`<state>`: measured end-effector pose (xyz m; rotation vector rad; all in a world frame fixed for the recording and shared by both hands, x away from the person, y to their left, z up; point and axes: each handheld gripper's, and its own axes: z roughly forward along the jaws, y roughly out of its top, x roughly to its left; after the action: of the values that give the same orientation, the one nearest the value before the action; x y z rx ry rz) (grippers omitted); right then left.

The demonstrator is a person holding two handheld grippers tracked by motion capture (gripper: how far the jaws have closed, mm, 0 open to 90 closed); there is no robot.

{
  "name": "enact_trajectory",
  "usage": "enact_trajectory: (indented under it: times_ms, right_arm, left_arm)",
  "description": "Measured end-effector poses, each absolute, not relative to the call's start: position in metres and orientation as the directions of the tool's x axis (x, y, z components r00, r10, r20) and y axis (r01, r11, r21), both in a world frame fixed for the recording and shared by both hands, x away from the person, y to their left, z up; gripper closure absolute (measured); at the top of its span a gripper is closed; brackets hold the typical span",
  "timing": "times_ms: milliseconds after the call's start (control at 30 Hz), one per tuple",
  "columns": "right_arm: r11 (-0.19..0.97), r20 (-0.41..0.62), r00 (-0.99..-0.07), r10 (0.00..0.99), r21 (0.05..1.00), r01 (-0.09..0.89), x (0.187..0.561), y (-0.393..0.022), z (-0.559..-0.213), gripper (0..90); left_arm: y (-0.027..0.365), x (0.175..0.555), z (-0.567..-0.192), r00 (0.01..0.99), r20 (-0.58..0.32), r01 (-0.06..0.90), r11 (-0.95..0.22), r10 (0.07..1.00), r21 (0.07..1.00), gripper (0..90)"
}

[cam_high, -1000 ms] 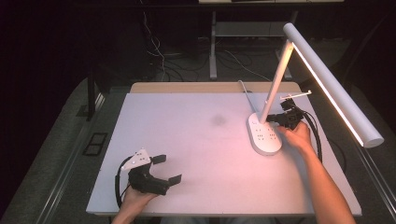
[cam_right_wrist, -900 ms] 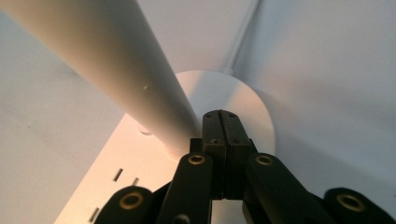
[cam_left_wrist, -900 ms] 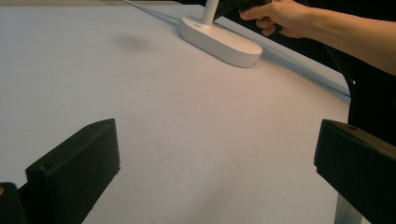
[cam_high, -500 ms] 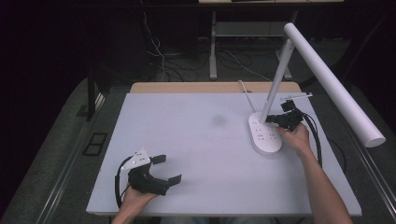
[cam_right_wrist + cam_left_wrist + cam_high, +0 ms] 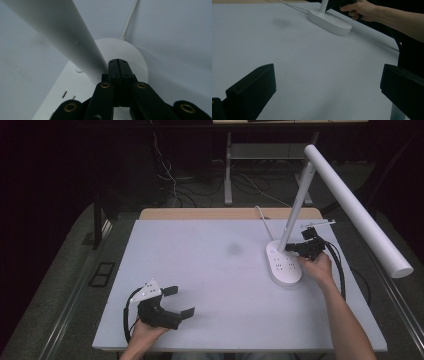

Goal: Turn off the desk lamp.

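Right gripper [image 5: 119, 65] jaws together at lamp [image 5: 62, 35] stem.

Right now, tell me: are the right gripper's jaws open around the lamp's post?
No: the right gripper has its two black jaws pressed together with nothing between them, tips against the foot of the lamp post over the lamp base.

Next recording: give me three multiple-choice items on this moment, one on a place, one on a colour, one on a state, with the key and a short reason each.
1. Where does the desk lamp stand on the table?
A. near left corner
B. far right part
C. dead centre

2. What colour is the lamp?
A. white
B. red
C. black

3. How do the right gripper jaws stand?
A. wide apart
B. closed around the cable
C. shut together by the lamp's pole

Key: 1 B, the high view shows its base far right; 2 A, base, pole and head are all white; 3 C, the right gripper view shows the jaws meeting with nothing between them.
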<state>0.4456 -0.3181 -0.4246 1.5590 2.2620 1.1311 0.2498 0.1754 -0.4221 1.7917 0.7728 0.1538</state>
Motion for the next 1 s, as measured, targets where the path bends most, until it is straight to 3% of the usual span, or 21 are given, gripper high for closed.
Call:
enact_trajectory:
  times_ms: [1000]
  right_arm:
    - [0.121, 0.278, -0.423, 0.863, 0.698, 0.706, 0.427, -0.33, -0.414, 90.0]
  left_arm:
    - [0.176, 0.249, -0.422, 0.775, -0.266, 0.423, -0.158, 0.574, 0.892, 0.0]
